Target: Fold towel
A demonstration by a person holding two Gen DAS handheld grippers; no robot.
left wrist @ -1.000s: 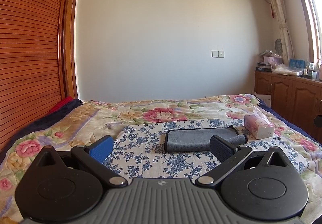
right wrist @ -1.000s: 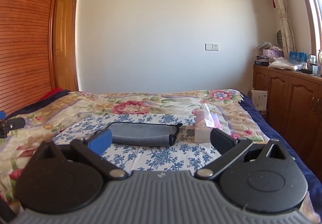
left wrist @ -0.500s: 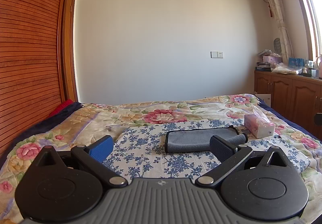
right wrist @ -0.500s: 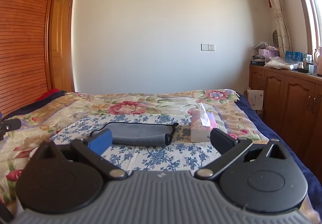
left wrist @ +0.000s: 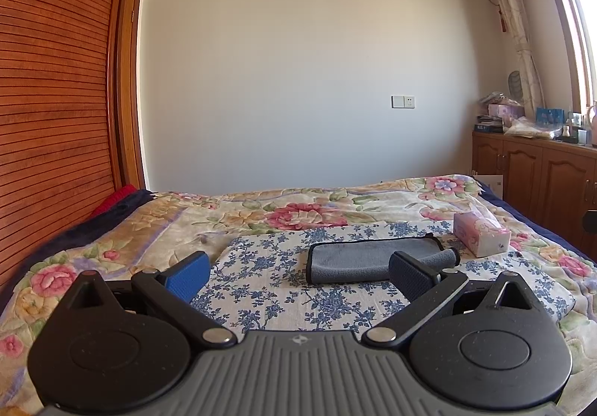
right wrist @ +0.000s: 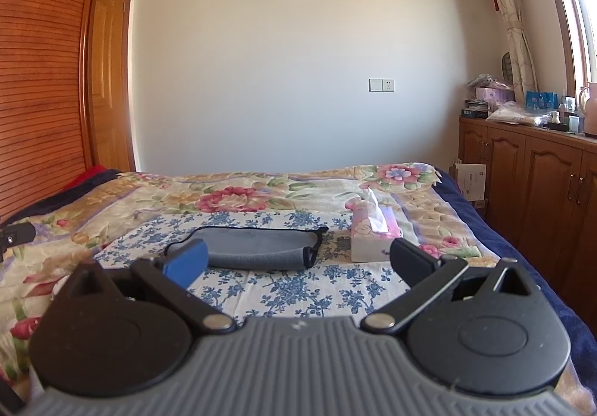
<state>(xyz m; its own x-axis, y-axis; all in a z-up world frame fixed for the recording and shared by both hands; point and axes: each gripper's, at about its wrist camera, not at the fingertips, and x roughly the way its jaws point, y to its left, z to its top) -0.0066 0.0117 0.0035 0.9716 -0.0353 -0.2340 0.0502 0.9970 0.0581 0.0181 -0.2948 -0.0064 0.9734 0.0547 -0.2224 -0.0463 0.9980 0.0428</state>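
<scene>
A grey towel with black edging lies folded into a long strip on a blue-flowered cloth on the bed. It also shows in the right wrist view. My left gripper is open and empty, held back from the towel's near edge. My right gripper is open and empty, also short of the towel. Neither gripper touches the towel.
A pink tissue box stands just right of the towel, also in the right wrist view. The bed has a floral quilt. A wooden slatted wall is on the left, wooden cabinets on the right.
Both grippers have tilted slightly upward and drawn back a little; the towel sits a bit lower in both views. The towel and tissue box have not moved.
</scene>
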